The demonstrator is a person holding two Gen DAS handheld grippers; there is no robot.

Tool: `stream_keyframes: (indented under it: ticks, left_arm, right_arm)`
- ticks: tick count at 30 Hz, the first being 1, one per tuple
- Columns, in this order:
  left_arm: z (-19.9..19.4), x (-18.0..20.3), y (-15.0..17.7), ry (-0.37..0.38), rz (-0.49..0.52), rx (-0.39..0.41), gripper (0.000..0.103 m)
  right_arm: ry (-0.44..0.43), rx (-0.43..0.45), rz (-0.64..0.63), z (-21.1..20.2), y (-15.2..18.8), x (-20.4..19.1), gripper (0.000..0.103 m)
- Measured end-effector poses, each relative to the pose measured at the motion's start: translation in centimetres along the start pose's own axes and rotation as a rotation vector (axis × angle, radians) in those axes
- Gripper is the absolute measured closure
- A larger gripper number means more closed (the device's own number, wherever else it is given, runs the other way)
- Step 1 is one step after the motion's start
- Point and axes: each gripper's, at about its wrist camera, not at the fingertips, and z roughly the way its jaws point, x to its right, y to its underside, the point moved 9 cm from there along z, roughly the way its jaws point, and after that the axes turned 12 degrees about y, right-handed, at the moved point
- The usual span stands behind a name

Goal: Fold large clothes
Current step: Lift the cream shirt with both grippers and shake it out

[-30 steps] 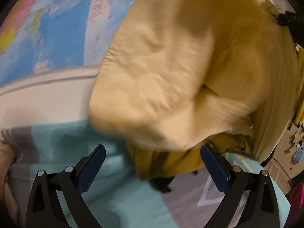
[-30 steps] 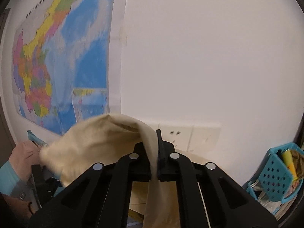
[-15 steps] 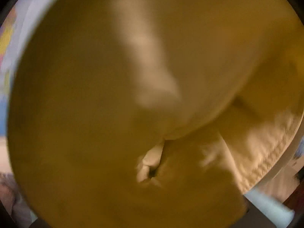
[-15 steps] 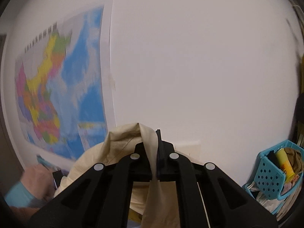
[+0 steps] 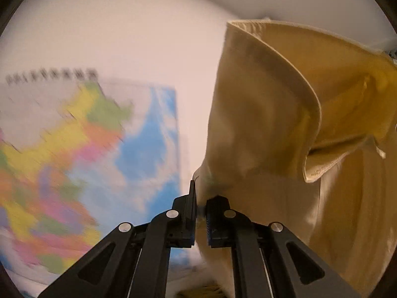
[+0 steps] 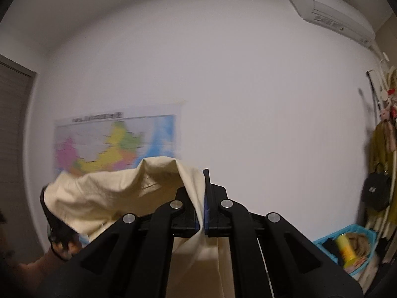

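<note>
A large cream-yellow garment [image 5: 285, 129] hangs in the air in front of the wall. My left gripper [image 5: 200, 198] is shut on an edge of it, and the cloth rises up and to the right of the jaws. In the right wrist view the same garment [image 6: 119, 193] drapes leftward from my right gripper [image 6: 204, 193], which is shut on another edge; cloth hangs down between its fingers. The left gripper and the hand holding it [image 6: 57, 226] show at the garment's far left end.
A white wall [image 6: 248, 99] with a coloured map [image 6: 111, 146] fills the background. An air conditioner [image 6: 330, 10] sits high at the right. A coat rack with a black bag [image 6: 376, 193] and a blue basket [image 6: 347, 250] stand at the right.
My left gripper was open below the garment and has shut on its edge. Both grippers have lifted and tilted upward, showing more wall.
</note>
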Motion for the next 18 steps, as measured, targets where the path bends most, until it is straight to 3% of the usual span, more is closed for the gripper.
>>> stream_keyframes:
  ticks: [5, 8, 10, 15, 17, 18]
  left_arm:
    - [-11.3, -1.4, -2.5, -0.168, 0.123, -0.02, 0.098]
    - [-15.6, -0.7, -3.7, -0.26, 0.159, -0.064, 0.098]
    - [-16.3, -1.2, -3.6, -0.319, 0.18, -0.106, 0.098]
    - [-18.7, -3.7, -2.8, -0.425, 0.209, -0.205, 0.098]
    - [-16.5, -5.6, -0.8, -0.42, 0.158, -0.282, 0.098]
    - [-14.6, -7.8, 1.7, -0.424, 0.123, -0.344, 0.098]
  right_arm:
    - [-0.194, -0.035, 0.065, -4.2, 3.1, -5.1, 0.101]
    - [-0.329, -0.062, 0.107, -6.3, 5.1, -8.6, 0.101]
    - [-0.384, -0.076, 0.099, -6.7, 6.5, -10.9, 0.101]
    - [-0.476, -0.221, 0.177, -1.0, 11.5, -14.1, 0.1]
    - [-0.473, -0.351, 0.233, 4.5, 15.9, -15.2, 0.1]
    - [-0.468, -0.4, 0.241, 6.5, 17.9, -15.2, 0.1]
